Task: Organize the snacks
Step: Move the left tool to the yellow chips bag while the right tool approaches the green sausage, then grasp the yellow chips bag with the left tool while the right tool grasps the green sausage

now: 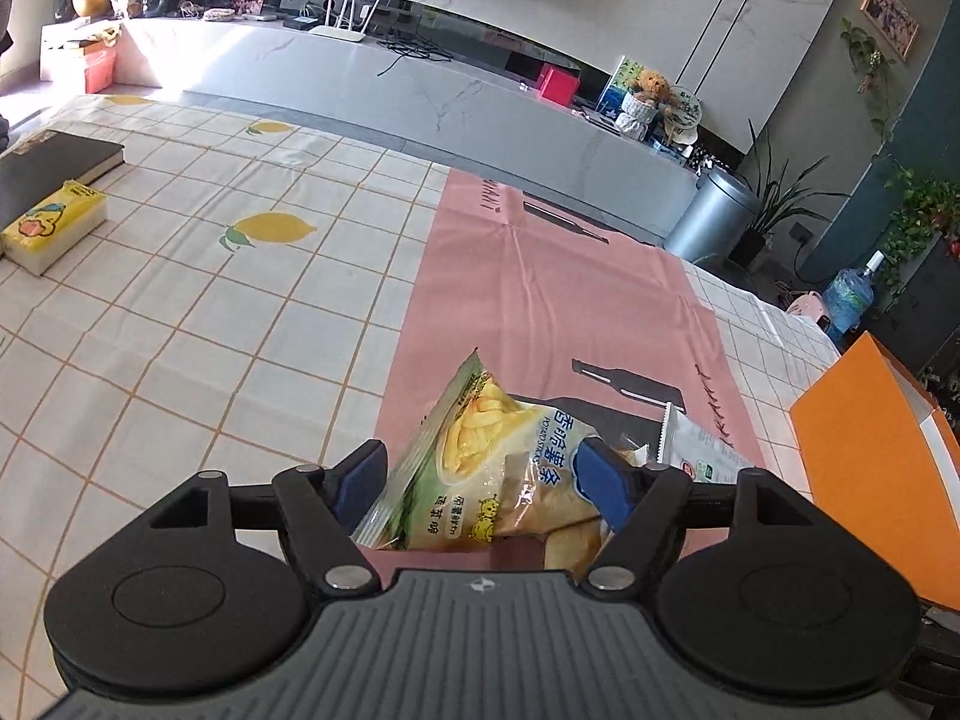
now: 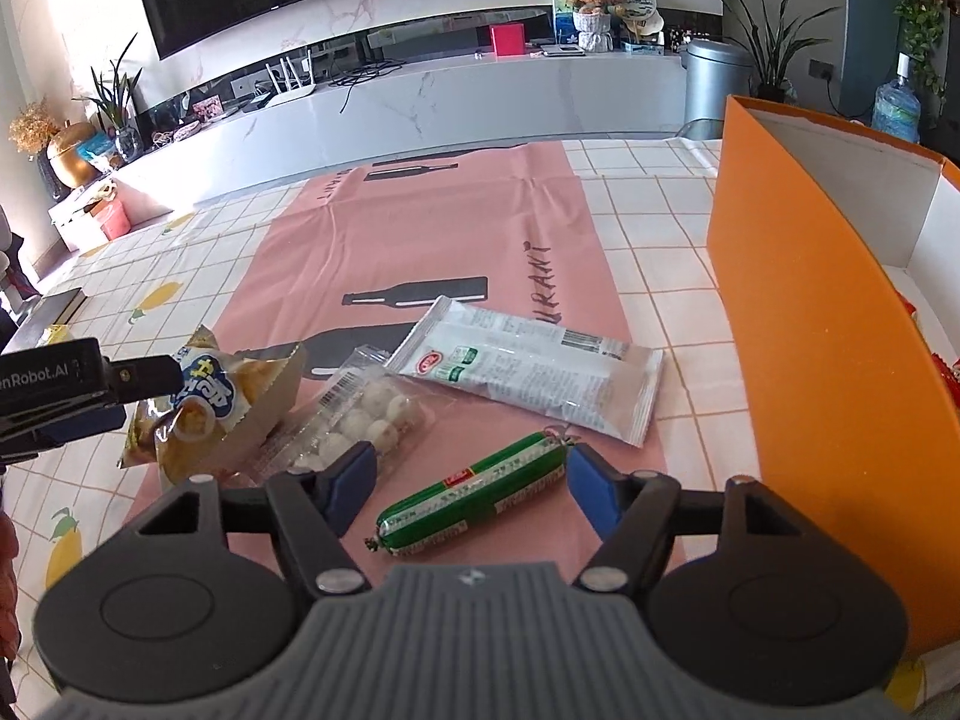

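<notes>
Right view only: green sausage (image 2: pixel 474 495); left view: tissue pack (image 1: pixel 54 227)

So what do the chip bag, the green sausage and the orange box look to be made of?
Chip bag: thin glossy plastic film, going by its crinkles and crimped edge. Green sausage: smooth shiny plastic casing, pinched shut at both ends, apparently with clips. Orange box: stiff matte board, likely cardboard, with flat orange walls and a white inside.

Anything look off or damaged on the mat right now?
Nothing spilled or damaged. Snacks lie loose and askew on the pink mat: white packet, clear bag of balls, green sausage. Left gripper straddles the crumpled potato-stick bag.
</notes>
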`<state>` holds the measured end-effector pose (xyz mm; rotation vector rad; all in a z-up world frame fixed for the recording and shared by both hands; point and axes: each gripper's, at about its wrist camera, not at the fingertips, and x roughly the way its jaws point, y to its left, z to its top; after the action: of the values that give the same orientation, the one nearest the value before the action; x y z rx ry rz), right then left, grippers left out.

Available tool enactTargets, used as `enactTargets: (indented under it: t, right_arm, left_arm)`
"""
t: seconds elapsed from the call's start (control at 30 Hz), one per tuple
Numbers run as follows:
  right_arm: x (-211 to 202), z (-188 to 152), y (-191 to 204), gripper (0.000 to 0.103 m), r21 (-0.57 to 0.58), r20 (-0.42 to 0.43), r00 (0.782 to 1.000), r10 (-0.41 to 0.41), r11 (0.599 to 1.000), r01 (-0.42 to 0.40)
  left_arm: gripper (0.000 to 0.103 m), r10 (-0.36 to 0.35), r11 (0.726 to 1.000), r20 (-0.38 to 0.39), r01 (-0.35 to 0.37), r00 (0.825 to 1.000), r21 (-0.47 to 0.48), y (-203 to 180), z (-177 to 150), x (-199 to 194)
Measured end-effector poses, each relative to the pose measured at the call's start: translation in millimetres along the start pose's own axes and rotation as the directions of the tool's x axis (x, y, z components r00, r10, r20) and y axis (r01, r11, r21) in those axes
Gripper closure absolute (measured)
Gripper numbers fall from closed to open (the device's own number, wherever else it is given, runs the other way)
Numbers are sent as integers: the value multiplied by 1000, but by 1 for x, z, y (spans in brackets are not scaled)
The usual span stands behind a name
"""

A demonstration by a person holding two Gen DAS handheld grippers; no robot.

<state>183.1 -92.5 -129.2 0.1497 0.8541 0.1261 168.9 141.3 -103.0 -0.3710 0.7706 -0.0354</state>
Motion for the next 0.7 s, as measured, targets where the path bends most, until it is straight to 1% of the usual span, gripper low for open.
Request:
enactTargets:
  t: [0.1,0.2,0.37,0.43,0.47,0.5,0.6,0.7]
  right_arm:
    - [6,-2,-7,36,31,-16,1000,3,1000,-3]
    - [12,-4,-14,41,68,-34,999,12,998,-10]
    - [15,-4,-19,43,101,-28,999,23,995,-21]
    - [17,-5,-21,47,107,-30,999,31,994,-28]
    - [18,-5,-21,48,103,-30,999,27,994,-24]
    - [18,-5,-20,52,95,-28,999,19,995,-17]
    - [19,-7,-19,58,67,-18,1000,1,998,0]
    - [18,-8,-19,59,59,-11,1000,0,998,1]
  left_arm:
    - [12,-9,1000,-7,9,1000,-6,1,-1,5]
    - [12,-16,1000,-11,16,1000,-8,2,-2,9]
    - [12,-26,999,-21,26,999,-28,4,-5,16]
    - [12,-20,999,-28,20,999,-28,4,-7,19]
    - [12,-15,1000,-31,14,999,-27,4,-8,20]
    - [12,-12,1000,-33,11,999,-26,3,-9,21]
    - [15,-11,1000,-30,10,999,-28,2,-11,21]
    - [20,-3,1000,-28,3,1000,-19,-2,-12,20]
